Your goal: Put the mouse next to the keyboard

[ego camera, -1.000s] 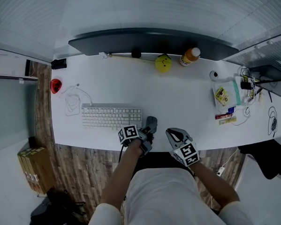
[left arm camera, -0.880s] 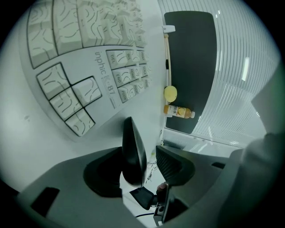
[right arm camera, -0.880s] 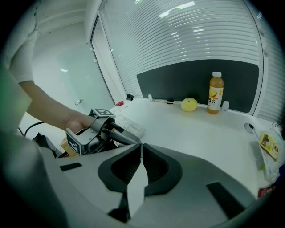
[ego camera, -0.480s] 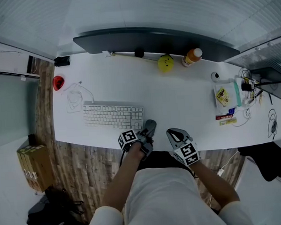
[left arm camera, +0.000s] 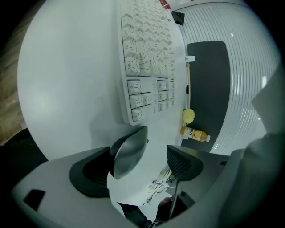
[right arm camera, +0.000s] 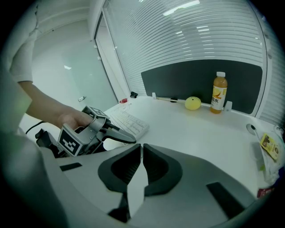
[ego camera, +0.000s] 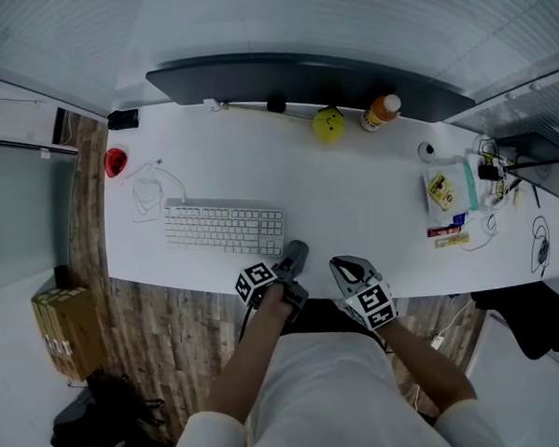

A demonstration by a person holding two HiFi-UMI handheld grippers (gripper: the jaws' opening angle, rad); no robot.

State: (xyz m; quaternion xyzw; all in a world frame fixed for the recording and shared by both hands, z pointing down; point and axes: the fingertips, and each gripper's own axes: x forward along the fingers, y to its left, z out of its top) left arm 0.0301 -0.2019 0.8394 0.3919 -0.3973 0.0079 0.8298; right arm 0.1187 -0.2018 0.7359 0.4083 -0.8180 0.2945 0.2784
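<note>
- Left hand-held gripper [ego camera: 289, 269], head view: it is seen at the near edge of the white surface [ego camera: 371, 194], with the grey mouse [ego camera: 297, 253] at its tips. The mouse is placed just beside the right end of the keyboard [ego camera: 226, 230]. The right hand-held gripper [ego camera: 345, 264] is held near the mouse, on its right and apart from it.
- Left gripper view: the jaws have just been opening and are spread wide. The mouse [left arm camera: 129, 151] is seen between them, close against one jaw and clear of the other pad [left arm camera: 180, 161], so it is not gripped. It appears to rest on the surface, with the keyboard just beyond it.
- Right gripper view: the right hand-held gripper's jaws are brought together with nothing between them. The left hand-held gripper and the keyboard [right arm camera: 131, 122] are shown beyond, to the picture's left.
- Handling, as judged: the mouse is likely light and rigid, with a smooth, rounded shell that could slip from flat pads or slide on the smooth surface. It is best taken across its two long sides near the middle, low down and with moderate pressure, and the curved top is best avoided.
</note>
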